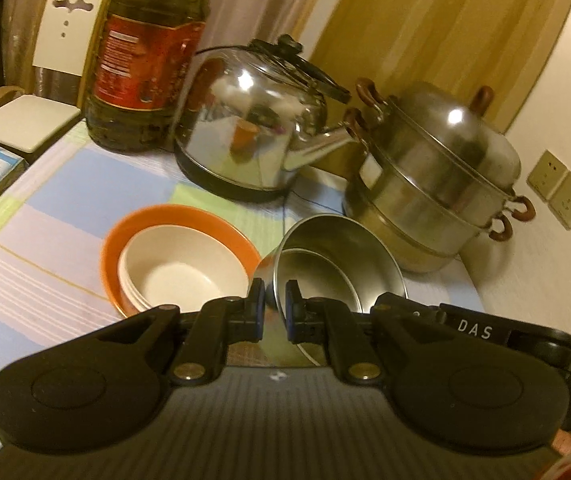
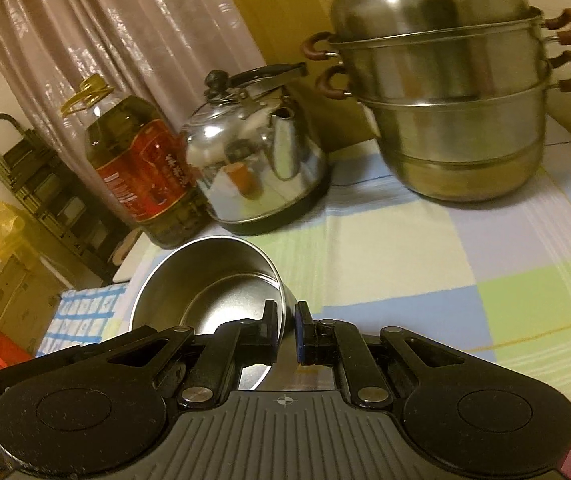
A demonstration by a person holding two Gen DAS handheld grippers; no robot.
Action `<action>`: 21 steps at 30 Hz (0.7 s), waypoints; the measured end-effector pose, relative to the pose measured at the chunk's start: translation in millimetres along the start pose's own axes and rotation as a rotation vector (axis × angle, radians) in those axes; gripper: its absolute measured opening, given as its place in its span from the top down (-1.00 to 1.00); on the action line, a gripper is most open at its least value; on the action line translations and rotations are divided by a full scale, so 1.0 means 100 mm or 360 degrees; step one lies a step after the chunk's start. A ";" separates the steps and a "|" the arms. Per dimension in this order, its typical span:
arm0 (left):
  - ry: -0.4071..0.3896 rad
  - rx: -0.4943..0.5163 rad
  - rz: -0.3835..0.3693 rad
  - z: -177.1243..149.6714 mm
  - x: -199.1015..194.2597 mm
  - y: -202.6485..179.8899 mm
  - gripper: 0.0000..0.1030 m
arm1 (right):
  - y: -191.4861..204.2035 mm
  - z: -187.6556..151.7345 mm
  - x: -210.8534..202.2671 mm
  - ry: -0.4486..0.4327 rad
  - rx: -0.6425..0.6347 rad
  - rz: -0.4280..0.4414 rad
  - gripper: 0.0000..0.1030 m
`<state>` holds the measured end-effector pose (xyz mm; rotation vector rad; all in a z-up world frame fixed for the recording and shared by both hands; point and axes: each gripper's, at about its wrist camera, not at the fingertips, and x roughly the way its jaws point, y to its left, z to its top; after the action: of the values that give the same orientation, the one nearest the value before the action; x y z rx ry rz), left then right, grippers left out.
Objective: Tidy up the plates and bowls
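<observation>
A steel bowl is held tilted above the table between both grippers. My left gripper is shut on its left rim. My right gripper is shut on the opposite rim of the same steel bowl; part of that gripper shows at the right in the left wrist view. A cream bowl sits nested in an orange bowl on the checked tablecloth, just left of the steel bowl.
A steel kettle, a large oil bottle and a two-tier steel steamer pot stand along the back of the table. A white chair stands beyond the far left edge. Wall sockets are at the right.
</observation>
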<state>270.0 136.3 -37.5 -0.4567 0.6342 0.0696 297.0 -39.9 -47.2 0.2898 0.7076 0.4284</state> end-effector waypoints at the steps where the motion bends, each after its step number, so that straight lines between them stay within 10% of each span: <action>1: -0.0006 -0.0007 0.0003 0.02 0.00 0.03 0.84 | 0.02 0.01 0.03 0.0000 -0.0005 0.0006 0.84; 21: -0.0087 -0.0143 0.0094 0.26 0.04 0.42 0.83 | 0.32 0.07 0.55 0.0047 -0.0112 0.0079 0.88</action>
<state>279.1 185.0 -38.0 -0.5211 0.5927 0.1663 330.4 13.6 -60.3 0.2357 0.7136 0.5043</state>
